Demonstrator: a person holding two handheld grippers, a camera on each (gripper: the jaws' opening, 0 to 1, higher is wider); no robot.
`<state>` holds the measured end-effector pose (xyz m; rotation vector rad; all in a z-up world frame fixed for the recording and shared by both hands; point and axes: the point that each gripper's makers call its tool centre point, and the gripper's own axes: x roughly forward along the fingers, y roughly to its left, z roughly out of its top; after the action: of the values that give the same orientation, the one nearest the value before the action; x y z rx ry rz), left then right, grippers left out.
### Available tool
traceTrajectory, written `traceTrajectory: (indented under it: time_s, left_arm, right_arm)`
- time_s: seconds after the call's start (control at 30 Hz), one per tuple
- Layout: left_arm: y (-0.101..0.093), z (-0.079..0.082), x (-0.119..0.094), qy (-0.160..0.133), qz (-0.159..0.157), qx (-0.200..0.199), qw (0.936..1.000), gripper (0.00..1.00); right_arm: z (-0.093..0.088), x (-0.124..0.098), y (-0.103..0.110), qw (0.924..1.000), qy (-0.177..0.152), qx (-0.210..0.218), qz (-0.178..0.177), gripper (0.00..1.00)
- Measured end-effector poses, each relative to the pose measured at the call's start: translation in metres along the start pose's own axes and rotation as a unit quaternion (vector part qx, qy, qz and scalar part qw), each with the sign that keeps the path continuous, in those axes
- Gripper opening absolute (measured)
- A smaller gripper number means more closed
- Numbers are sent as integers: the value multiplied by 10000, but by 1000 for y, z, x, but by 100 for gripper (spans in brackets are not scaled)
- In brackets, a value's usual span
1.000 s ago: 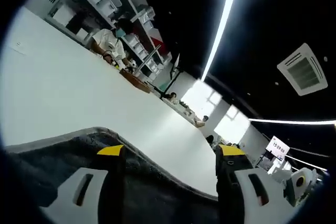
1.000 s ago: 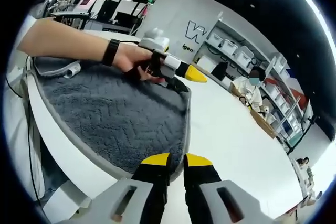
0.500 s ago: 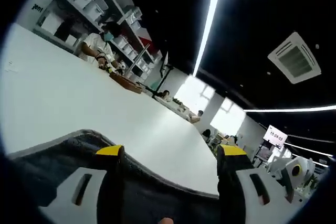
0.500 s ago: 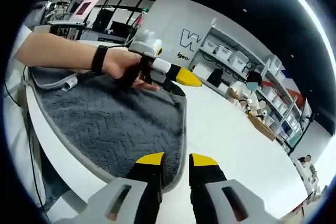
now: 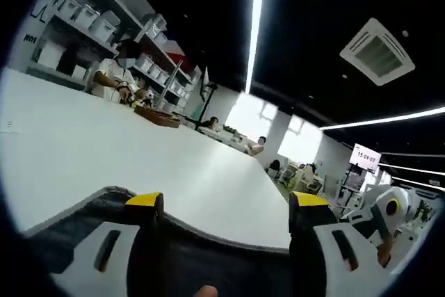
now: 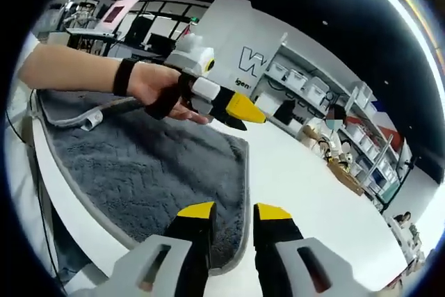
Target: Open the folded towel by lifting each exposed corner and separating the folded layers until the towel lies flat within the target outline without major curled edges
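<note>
Grey towel (image 6: 149,168) lies spread on the white table (image 6: 313,186), its near edge at the table's edge. The right claw (image 6: 233,210) hovers over that near edge, slightly parted and empty. The left claw (image 5: 226,201), wide open, hangs above the towel's far edge, holding nothing.

**A wide workroom under a black ceiling**

A broad white table (image 5: 139,165) runs away into the room. Behind it, white shelving (image 5: 97,22) carries rows of pale storage bins (image 6: 306,88), and a seated person (image 5: 115,78) works at the table's far edge. The ceiling is black, crossed by a long bright light strip (image 5: 256,26) and fitted with a square air vent (image 5: 377,50). Bright windows (image 5: 278,133) glow at the far end. A white wall panel (image 6: 240,39) bears dark lettering.
</note>
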<state>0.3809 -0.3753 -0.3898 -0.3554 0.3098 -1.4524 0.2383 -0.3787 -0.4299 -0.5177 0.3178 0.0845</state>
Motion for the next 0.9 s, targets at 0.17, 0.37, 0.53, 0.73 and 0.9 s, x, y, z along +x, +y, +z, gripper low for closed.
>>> traceTrajectory:
  time_s: [0.17, 0.37, 0.53, 0.73, 0.9]
  left_arm:
    - [-2, 12, -15, -139, 164, 383, 9990, 69]
    - [-10, 12, -27, -115, 106, 547, 9984, 71]
    - [-13, 15, -35, -107, 65, 653, 9978, 72]
    - [-12, 15, -43, -16, 130, 917, 9957, 72]
    - [-21, 13, -53, -38, 83, 918, 9957, 72]
  right_arm:
    - [5, 2, 9, 9998, -97, -23, 194, 18]
    - [5, 6, 18, 9993, -27, -147, 331, 19]
    - [8, 7, 23, 9990, -74, -145, 420, 20]
    - [7, 7, 26, 9987, -53, -184, 463, 19]
    - [12, 6, 31, 9983, -161, -205, 528, 19]
